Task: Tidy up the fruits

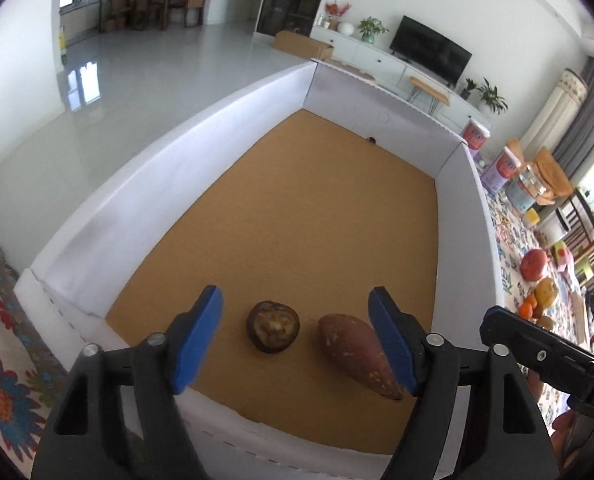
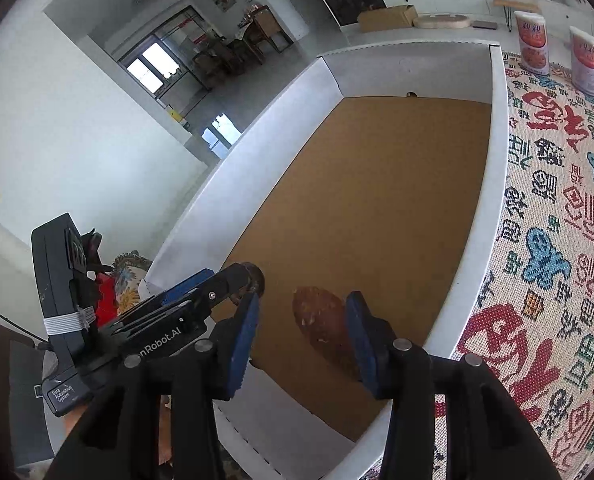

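Both grippers, left point(image 1: 295, 340) and right point(image 2: 301, 340), hang agape over the box point(image 1: 169, 184); better centre on the yam point(image 1: 357, 354) before squeezing.

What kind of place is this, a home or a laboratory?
Most likely a home living room: a television stands on a white cabinet with potted plants, and a dining table with chairs shows farther back.
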A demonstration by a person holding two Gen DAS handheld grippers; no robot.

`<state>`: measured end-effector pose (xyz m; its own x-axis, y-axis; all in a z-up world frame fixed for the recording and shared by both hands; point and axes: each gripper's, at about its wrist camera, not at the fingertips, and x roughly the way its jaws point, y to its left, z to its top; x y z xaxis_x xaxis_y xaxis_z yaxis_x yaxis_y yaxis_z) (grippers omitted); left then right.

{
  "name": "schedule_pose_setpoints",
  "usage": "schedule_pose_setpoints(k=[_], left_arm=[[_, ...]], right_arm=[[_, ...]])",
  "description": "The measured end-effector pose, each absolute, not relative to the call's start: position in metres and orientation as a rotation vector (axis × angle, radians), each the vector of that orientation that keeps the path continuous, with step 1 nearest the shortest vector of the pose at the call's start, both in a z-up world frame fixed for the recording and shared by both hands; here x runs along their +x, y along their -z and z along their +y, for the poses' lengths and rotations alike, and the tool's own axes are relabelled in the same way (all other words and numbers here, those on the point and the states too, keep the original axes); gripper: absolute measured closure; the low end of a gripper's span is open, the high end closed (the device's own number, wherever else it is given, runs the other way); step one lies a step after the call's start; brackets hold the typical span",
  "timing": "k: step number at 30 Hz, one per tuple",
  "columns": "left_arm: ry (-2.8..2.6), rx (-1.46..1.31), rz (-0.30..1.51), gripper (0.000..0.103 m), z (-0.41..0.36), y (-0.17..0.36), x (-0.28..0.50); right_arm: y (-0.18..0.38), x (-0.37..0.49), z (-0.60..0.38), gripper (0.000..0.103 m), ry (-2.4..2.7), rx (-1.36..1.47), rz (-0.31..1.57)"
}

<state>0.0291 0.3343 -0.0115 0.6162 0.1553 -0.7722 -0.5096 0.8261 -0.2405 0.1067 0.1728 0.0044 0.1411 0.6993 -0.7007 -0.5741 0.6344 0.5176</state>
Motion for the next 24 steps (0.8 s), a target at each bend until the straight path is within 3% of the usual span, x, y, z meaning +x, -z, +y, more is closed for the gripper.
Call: schedule_pose_setpoints(k=[4,6,9,13,15,24], left_arm=[[-0.346,-0.437,0.783,0.016,0.313,-0.003,0.033],[-0.291,-0.412,0.766,0.015,0.292,-0.011,0.036],[-0.178,-0.351,0.74,0.015,0.25,-0.027,0.036],[0.002,-0.269,0.737,0.01,0.179,-0.035,0.042],[0.099,-0.235,0.761,0.009,0.138,-0.031,0.047],[0.181,-0.058,0.912,0.008,0.025,0.039,0.086]], right_arm=[[-0.029,0.106,0.135,0.055,-0.88,0.145,0.972],[-0.038,0.103,0.108,0.036,-0.835,0.136,0.902],[-0.045,0.096,0.055,0.02,-0.72,0.099,0.796],[-0.031,0.091,-0.031,0.017,-0.49,0.046,0.718],[-0.019,0.091,-0.075,0.011,-0.361,0.027,0.715],[0.052,0.104,-0.257,0.011,0.106,0.163,0.829]])
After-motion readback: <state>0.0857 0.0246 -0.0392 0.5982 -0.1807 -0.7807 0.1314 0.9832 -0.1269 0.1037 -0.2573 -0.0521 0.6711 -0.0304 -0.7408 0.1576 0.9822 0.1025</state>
